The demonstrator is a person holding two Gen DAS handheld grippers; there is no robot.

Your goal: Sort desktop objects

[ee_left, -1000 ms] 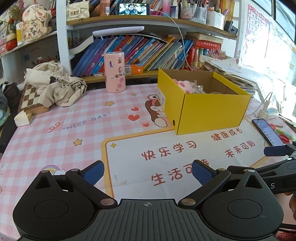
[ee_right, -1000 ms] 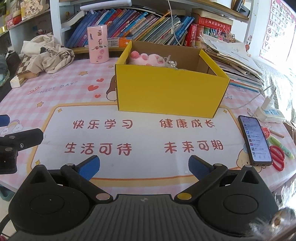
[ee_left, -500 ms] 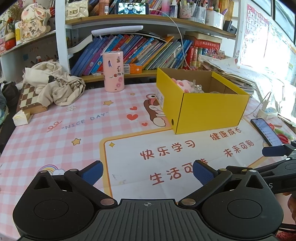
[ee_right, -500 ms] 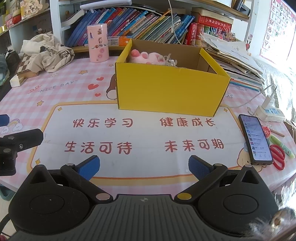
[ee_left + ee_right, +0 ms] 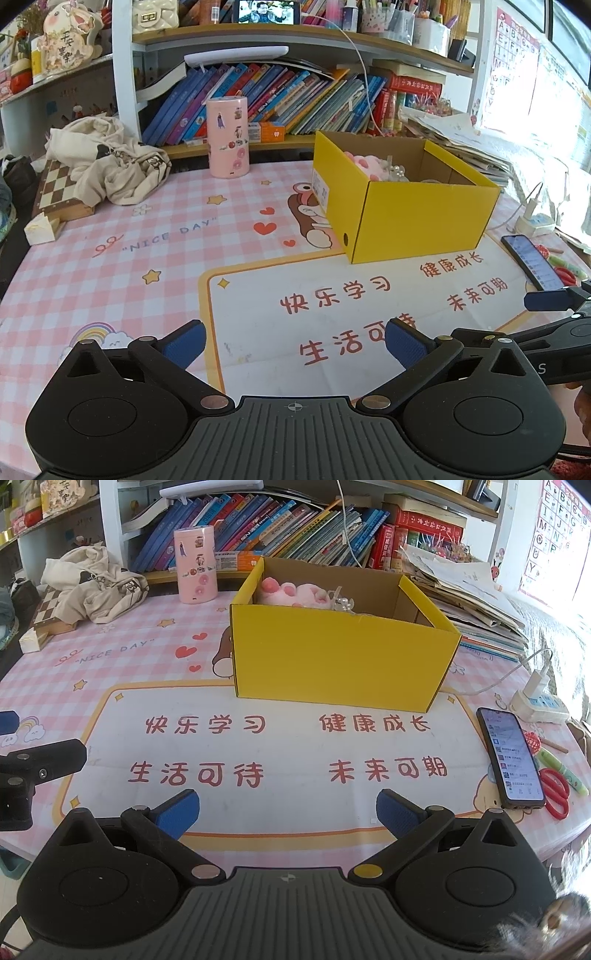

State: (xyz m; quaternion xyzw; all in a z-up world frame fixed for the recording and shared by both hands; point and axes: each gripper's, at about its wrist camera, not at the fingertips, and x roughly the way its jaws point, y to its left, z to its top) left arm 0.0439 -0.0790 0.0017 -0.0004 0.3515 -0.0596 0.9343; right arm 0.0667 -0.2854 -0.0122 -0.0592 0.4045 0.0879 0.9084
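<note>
A yellow cardboard box (image 5: 413, 218) (image 5: 340, 664) stands open on the pink checked desk mat (image 5: 177, 251), holding a pink plush toy (image 5: 291, 592) and a clear beaded item (image 5: 341, 603). My left gripper (image 5: 293, 345) hovers low over the mat's near edge, open and empty. Beside it my right gripper (image 5: 286, 812) is open too, with nothing between its blue pads. Each gripper shows at the edge of the other's view. A pink sticker-covered canister (image 5: 227, 136) (image 5: 195, 570) stands at the back.
A phone (image 5: 511, 757), red scissors (image 5: 554, 792) and a green pen (image 5: 561, 771) lie at the right edge. A power strip (image 5: 539, 705) with cable sits behind them. A beige garment (image 5: 107, 162) lies on a chessboard box (image 5: 59, 192) at the back left. Bookshelves line the rear.
The left wrist view has shifted slightly, with the scene sitting a little lower and left. The right gripper has barely moved. Both grippers stay open.
</note>
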